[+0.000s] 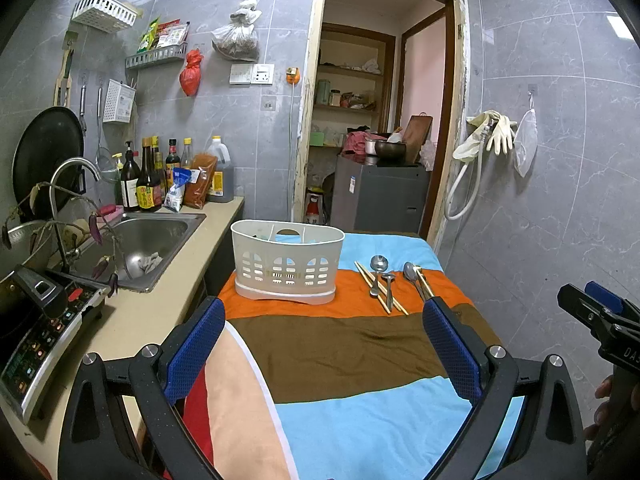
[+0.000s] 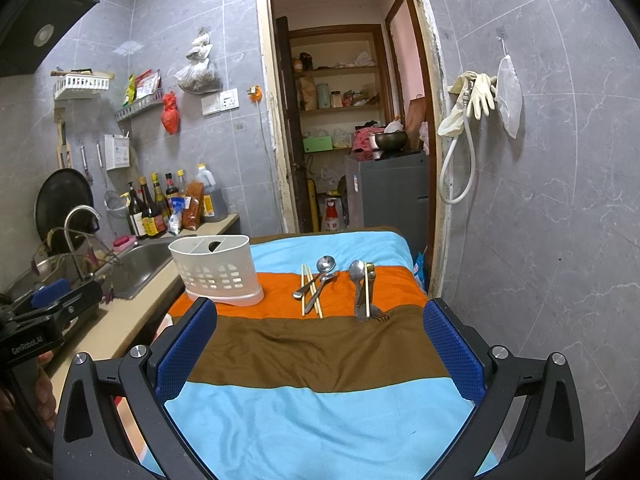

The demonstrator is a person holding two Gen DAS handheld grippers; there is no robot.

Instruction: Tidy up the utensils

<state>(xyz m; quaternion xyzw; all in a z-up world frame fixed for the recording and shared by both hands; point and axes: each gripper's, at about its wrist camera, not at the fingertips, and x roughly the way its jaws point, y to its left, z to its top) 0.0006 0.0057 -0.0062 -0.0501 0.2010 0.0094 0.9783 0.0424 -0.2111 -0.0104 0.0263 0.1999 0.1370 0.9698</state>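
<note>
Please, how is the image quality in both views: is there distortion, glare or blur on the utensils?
Left wrist view: strong fisheye bending, dark corners, the door frame curves; the spoons look sharp, with small highlights. Right wrist view: same bending; even, soft light, faint shadows under the white caddy; the chopsticks are clear, and the open right gripper is in focus.

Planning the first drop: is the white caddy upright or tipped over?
Upright. The white caddy stands on its base on the orange stripe of the cloth, open top facing up. Whether anything is inside cannot be told.
</note>
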